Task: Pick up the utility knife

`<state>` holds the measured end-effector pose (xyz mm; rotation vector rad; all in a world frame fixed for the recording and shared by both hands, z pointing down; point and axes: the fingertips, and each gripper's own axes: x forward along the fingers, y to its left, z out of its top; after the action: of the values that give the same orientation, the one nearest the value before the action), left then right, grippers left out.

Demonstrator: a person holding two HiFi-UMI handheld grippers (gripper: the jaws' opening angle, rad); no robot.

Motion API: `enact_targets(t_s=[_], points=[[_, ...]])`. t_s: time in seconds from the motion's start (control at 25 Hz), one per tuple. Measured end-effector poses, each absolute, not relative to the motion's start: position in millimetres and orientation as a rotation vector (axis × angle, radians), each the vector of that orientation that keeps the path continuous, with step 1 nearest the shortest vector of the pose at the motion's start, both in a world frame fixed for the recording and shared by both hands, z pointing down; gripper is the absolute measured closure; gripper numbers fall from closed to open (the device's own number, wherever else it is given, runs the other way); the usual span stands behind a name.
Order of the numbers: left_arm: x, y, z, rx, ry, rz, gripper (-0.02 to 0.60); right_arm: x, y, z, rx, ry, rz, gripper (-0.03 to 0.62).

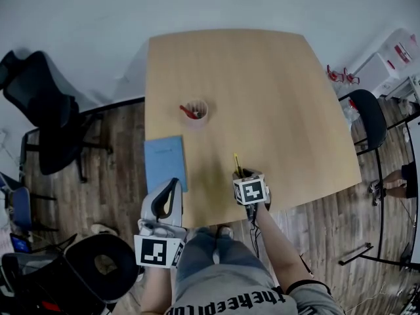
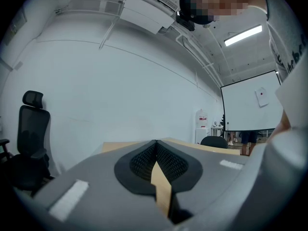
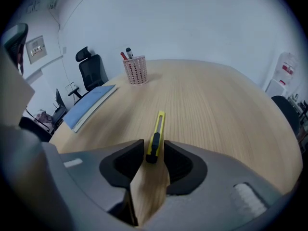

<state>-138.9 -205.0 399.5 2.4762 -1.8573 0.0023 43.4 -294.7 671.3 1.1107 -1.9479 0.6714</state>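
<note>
At the left edge of the head view a black office chair [image 1: 41, 113] stood on the wood floor. Lower left of centre, the left gripper [image 1: 174, 184] hung at the near edge of the table [image 1: 275, 90], clenched on nothing, its jaws meeting at the tips in its own view [image 2: 155, 143]. Just beyond it lay a blue notebook [image 1: 165, 163], and further up the frame stood a mesh pen cup [image 1: 195, 112]. Right of these, near the frame's centre, the yellow utility knife [image 1: 237, 163] lay flat on the table. The right gripper [image 1: 241, 174] tilted down over its near end, released, with the knife's dark end between the spread jaws and a gap either side [image 3: 154, 148].
</note>
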Motion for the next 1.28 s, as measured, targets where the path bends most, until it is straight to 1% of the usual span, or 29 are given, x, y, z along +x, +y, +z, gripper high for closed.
enact_targets(t_s=[0.32, 0.36, 0.44, 0.48, 0.72, 1.28], points=[[-138, -208, 400, 2.475, -1.851, -0.009, 0.561, 40, -294, 670, 1.147, -1.941, 0.617, 0.468], [-138, -209, 399, 2.477, -1.850, -0.009, 0.561, 39, -294, 670, 1.142, -1.946, 0.607, 0.475], [-138, -209, 398, 2.477, -1.852, -0.009, 0.561, 37, -294, 670, 1.137, -1.949, 0.586, 0.520], [-138, -208, 398, 2.477, -1.854, -0.008, 0.561, 37, -294, 670, 1.139, -1.946, 0.578, 0.525], [-144, -206, 400, 2.476, -1.867, 0.001, 0.561, 34, -291, 666, 1.178, -1.991, 0.614, 0.528], [-131, -193, 391, 2.510, -1.853, -0.005, 0.561, 34, -270, 594, 1.249, -2.228, 0.603, 0.526]])
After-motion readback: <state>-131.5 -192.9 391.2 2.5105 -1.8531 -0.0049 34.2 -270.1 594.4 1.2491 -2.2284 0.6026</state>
